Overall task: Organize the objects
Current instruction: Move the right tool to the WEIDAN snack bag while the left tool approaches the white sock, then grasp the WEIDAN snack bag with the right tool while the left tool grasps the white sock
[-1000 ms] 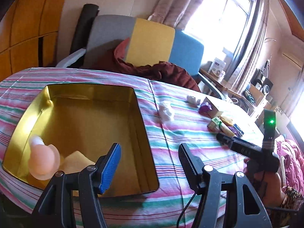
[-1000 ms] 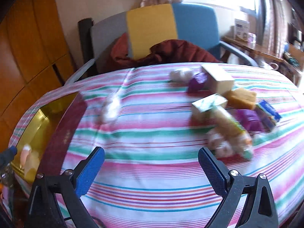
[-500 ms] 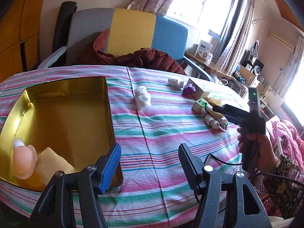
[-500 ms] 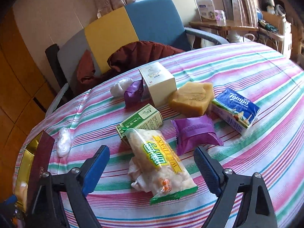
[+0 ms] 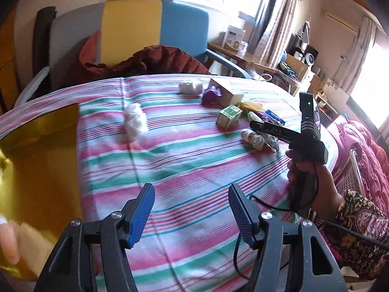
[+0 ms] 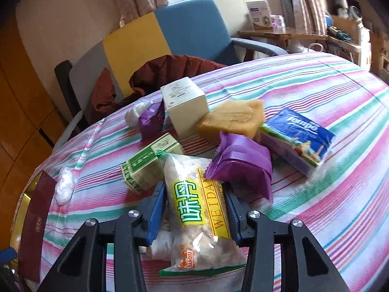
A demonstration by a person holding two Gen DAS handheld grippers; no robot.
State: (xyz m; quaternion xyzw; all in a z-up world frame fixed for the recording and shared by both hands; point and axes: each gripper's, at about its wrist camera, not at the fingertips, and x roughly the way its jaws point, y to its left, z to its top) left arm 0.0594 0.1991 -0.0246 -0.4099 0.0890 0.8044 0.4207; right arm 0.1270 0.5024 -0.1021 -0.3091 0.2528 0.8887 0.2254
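Clear plastic snack bag with yellow-green label (image 6: 194, 209) lies on striped bench (image 6: 328, 194) | right tool (image 6: 193, 209) closing astride it, likely for lifting | left tool (image 5: 192, 209) spread, empty, beside gold tin (image 5: 41, 160)

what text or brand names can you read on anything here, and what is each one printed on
"WEIDA" with large Chinese characters: snack bag between the pads of the right claw, whose jaws are closing.
"BANQIU": the same bag's lower corner.
"Tempo": blue tissue pack.
"DAS": side of the right claw, seen from the left wrist view.
Green carton, cream box, white box on the far desk: print too small to read.
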